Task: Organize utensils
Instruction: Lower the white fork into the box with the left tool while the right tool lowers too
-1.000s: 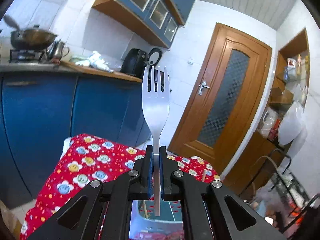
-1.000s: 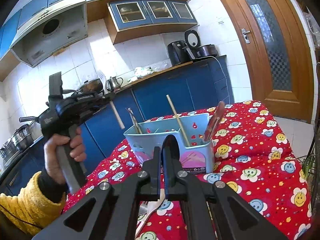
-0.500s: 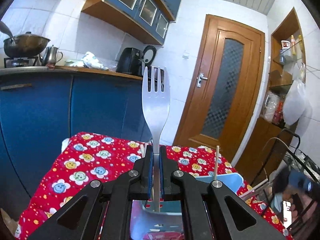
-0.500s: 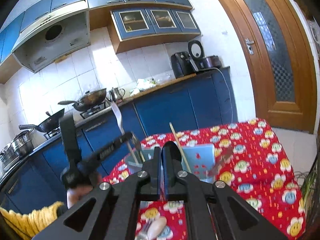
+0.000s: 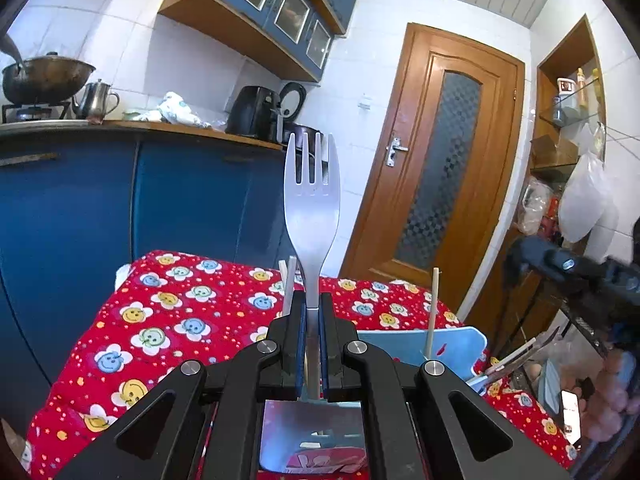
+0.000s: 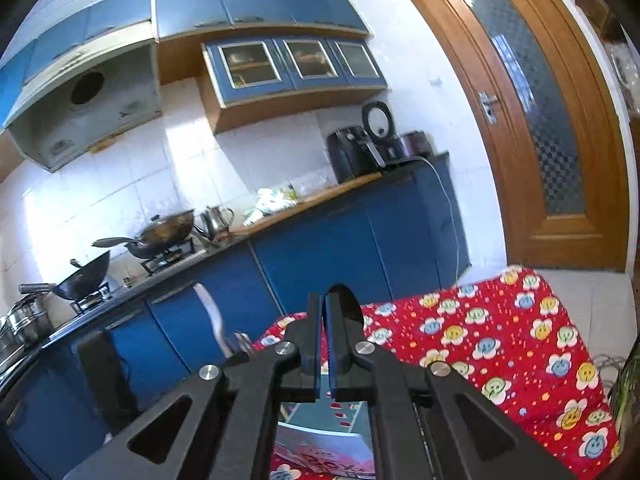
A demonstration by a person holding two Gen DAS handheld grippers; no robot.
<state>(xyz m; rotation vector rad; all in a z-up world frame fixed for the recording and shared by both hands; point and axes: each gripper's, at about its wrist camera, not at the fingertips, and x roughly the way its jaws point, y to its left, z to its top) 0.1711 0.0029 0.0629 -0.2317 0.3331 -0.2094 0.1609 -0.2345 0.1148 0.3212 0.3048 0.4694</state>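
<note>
Two hand-held grippers appear. The left gripper (image 5: 313, 312) is clamped on the neck of a silver fork (image 5: 312, 200), which stands upright, four tines pointing up, above a light blue utensil caddy (image 5: 460, 340). Pale chopsticks (image 5: 431, 312) stand in the caddy, which sits on a table under a red tablecloth (image 5: 168, 320) printed with smiling flowers. The right gripper (image 6: 323, 336) is fully closed with nothing visible between its pads; the caddy's pink label below it carries writing too blurred to read. Compared with a second ago, the left view has sunk, so more of the caddy shows, and the right view has swung up, away from the caddy toward the blue kitchen cabinets (image 6: 320, 248).
</note>
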